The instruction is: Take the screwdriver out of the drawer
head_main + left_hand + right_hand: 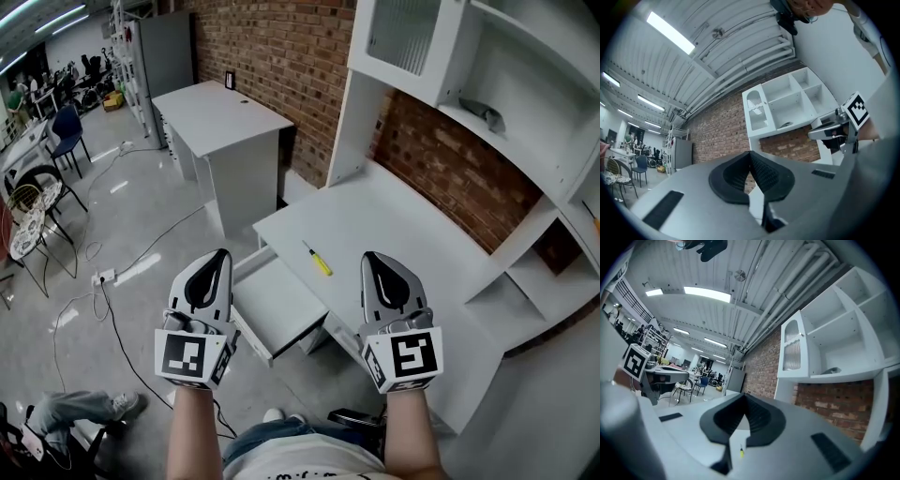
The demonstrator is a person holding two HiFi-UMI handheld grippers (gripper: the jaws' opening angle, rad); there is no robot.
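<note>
Far left, a blue chair (67, 131) stands on the glossy floor (141, 216), where a black cable (111, 314) trails, and a white desk (220, 112) sits against the brick wall (281, 56). Nearer, the person holds 2 grippers side by side, pointing out about level. The left gripper (220, 255) (750, 154) has its jaws pressed together at the tips with nothing between them. Just right of it the drawer (281, 300) stands pulled open under the worktop (394, 216). The screwdriver (317, 260) (741, 452), yellow-handled, lies on the worktop just past the drawer's back edge, between the 2 grippers and touched by neither. The right gripper (372, 258) (744, 395) is likewise closed tight on nothing. Furthest right, a white shelf unit (534, 56) rises above the worktop.
</note>
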